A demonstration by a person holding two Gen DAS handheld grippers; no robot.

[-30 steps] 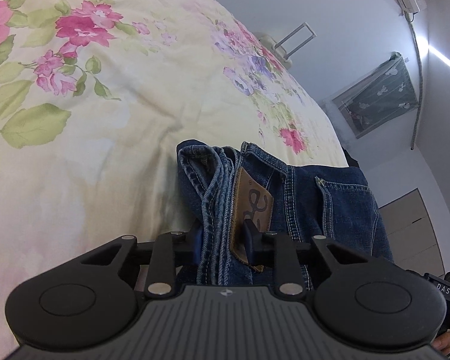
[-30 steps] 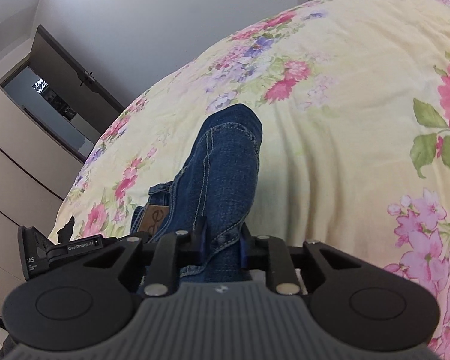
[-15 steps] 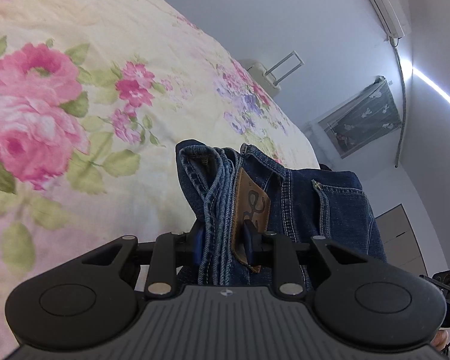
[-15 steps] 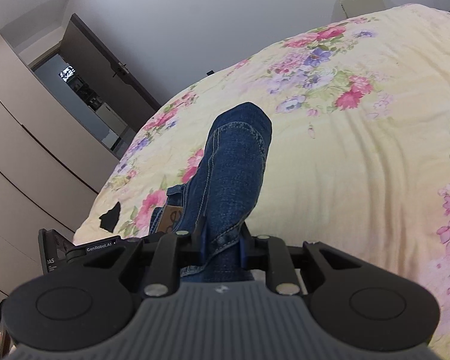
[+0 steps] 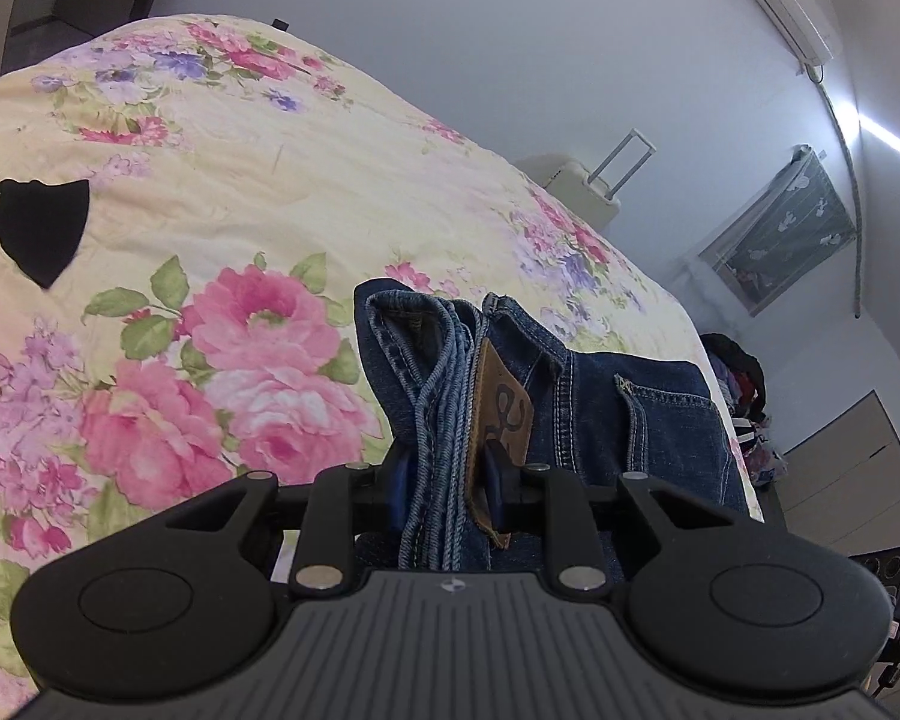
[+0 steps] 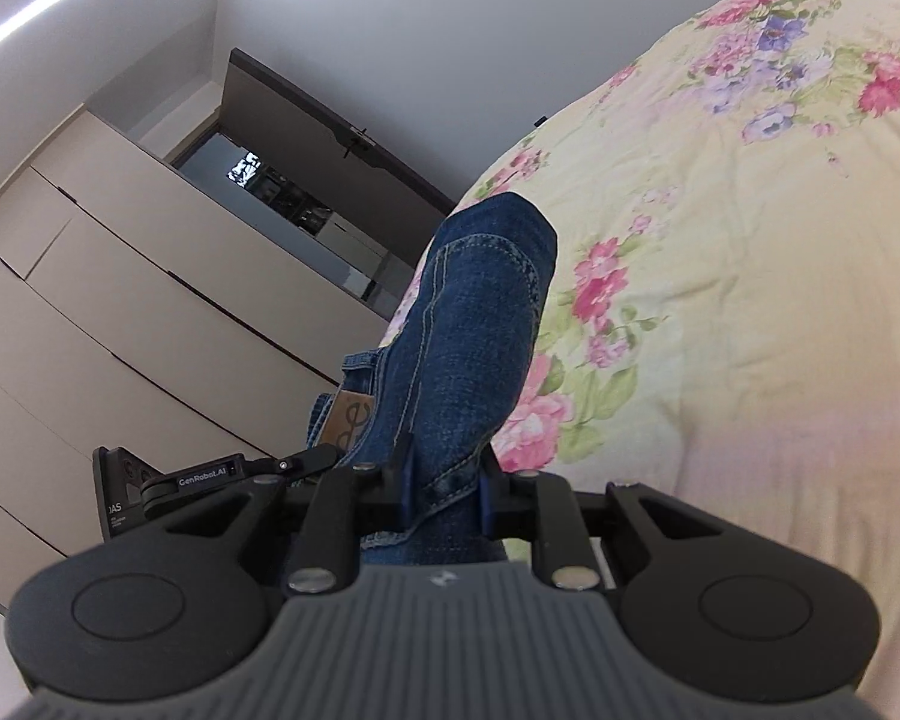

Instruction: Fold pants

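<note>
Jaws on both sides are clamped onto denim. My left gripper [image 5: 447,483] pinches a thick stack of layers at the waistband of the jeans [image 5: 576,396], right at the brown leather patch [image 5: 501,414]; several hem edges bunch together between the pads, so the grip is fat but firm. My right gripper [image 6: 444,480] bites a narrower bundle of the same jeans [image 6: 480,324], and cloth runs up past the fingers to a rounded fold at the top.

Pants are off the bed [image 5: 222,192] where I hold them, carried above the floral sheet, one end in each gripper. In the right wrist view the left gripper [image 6: 210,474] shows just beside, with the patch next to it, so the two grips sit near each other on the garment. Makes sense: two holds on one edge keep the stacked layers from sliding apart while carried.

My guess on stage: at least one fold done, judging by the doubled layers, and I'm hauling the bundle to lay it flat. Risk: the inner layers could slip out of the left pinch.

Dark cloth scrap [image 5: 39,228] lies on the sheet, well apart. Suitcase [image 5: 588,180] stands past the bed's far edge.
</note>
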